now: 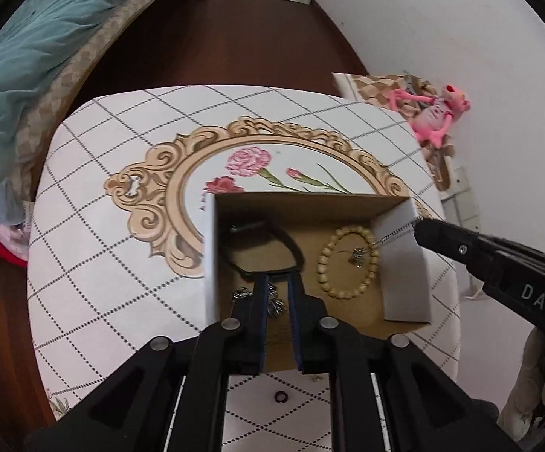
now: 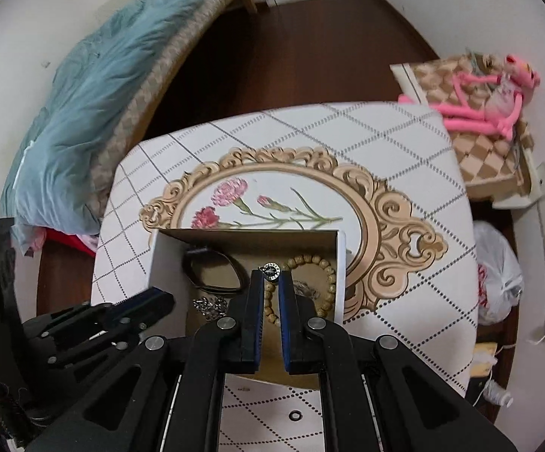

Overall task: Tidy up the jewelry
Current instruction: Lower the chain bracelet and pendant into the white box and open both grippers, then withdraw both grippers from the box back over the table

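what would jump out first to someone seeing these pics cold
Probably the open cardboard box at the middle of the flower-printed table, holding a wooden bead bracelet on its right side and a black band on its left. Next, the right gripper above the box, pinching a small silver ring on a chain. The pink plush toy beyond the table's right edge also stands out.
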The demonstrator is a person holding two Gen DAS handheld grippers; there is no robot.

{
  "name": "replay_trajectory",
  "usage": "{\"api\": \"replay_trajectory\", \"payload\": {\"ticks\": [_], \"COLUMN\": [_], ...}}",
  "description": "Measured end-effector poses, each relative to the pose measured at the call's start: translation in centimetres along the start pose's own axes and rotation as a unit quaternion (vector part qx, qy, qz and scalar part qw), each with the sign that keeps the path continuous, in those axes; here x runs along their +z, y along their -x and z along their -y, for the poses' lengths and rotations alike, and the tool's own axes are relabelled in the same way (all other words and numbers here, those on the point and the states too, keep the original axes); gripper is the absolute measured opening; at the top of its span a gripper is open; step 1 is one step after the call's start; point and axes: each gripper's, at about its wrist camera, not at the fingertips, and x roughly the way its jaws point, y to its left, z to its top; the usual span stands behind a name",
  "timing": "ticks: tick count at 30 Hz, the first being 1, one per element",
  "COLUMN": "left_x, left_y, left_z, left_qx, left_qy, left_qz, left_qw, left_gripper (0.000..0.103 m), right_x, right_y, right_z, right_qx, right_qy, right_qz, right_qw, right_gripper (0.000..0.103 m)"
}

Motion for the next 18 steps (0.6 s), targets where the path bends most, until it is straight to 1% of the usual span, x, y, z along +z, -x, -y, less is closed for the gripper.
{"api": "replay_trajectory", "payload": {"ticks": [1, 2, 3, 4, 6, 8, 10, 11, 12, 14, 15, 18], "left_x": [0.1, 0.2, 0.2, 0.2, 0.3, 0.3, 0.2, 0.1, 0.0, -0.5, -0.7, -1.5], "left_y": [0.2, 0.3, 0.6, 0.9, 1.3, 1.4, 1.4, 1.4, 1.5, 1.6, 1.7, 1.9], "left_z": [-0.1, -0.2, -0.4, -0.7, -1.0, -1.3, -1.5, -1.6, -1.6, -1.5, -1.5, -1.3], "left_qx": [0.013, 0.019, 0.029, 0.042, 0.055, 0.064, 0.071, 0.078, 0.088, 0.108, 0.115, 0.125], "left_qy": [0.002, 0.003, 0.007, 0.013, 0.016, 0.016, 0.016, 0.015, 0.013, 0.004, 0.002, -0.002], "left_qz": [0.004, 0.007, 0.013, 0.022, 0.030, 0.031, 0.032, 0.033, 0.034, 0.043, 0.047, 0.057], "left_qw": [0.9999, 0.9998, 0.9995, 0.9988, 0.9979, 0.9974, 0.9968, 0.9963, 0.9955, 0.9932, 0.9923, 0.9905], "left_gripper": [0.030, 0.059, 0.080, 0.080, 0.080, 0.080, 0.081, 0.085, 0.094, 0.102, 0.102, 0.102], "right_x": [0.1, 0.2, 0.2, 0.2, 0.1, 0.0, -0.2, -0.4, -0.7, -1.3, -1.6, -3.3], "right_y": [-0.3, -0.5, -0.7, -0.8, -0.8, -0.6, -0.3, -0.1, 0.2, 0.5, 0.6, 0.6], "right_z": [0.1, 0.2, 0.3, 0.4, 0.8, 1.0, 1.1, 1.1, 1.1, 0.9, 0.9, 0.8], "right_qx": [-0.003, -0.008, -0.012, -0.014, -0.019, -0.019, -0.025, -0.031, -0.041, -0.067, -0.080, -0.124], "right_qy": [0.001, 0.002, 0.003, 0.001, -0.003, -0.007, -0.006, -0.005, -0.001, 0.009, 0.013, 0.023], "right_qz": [-0.005, -0.008, -0.010, -0.012, -0.015, -0.013, -0.008, -0.005, -0.001, 0.006, 0.007, 0.016], "right_qw": [1.000, 1.000, 1.000, 1.000, 1.000, 1.000, 1.000, 0.999, 0.999, 0.998, 0.997, 0.992], "right_gripper": [0.009, 0.009, 0.011, 0.014, 0.033, 0.042, 0.045, 0.048, 0.054, 0.085, 0.093, 0.094]}}
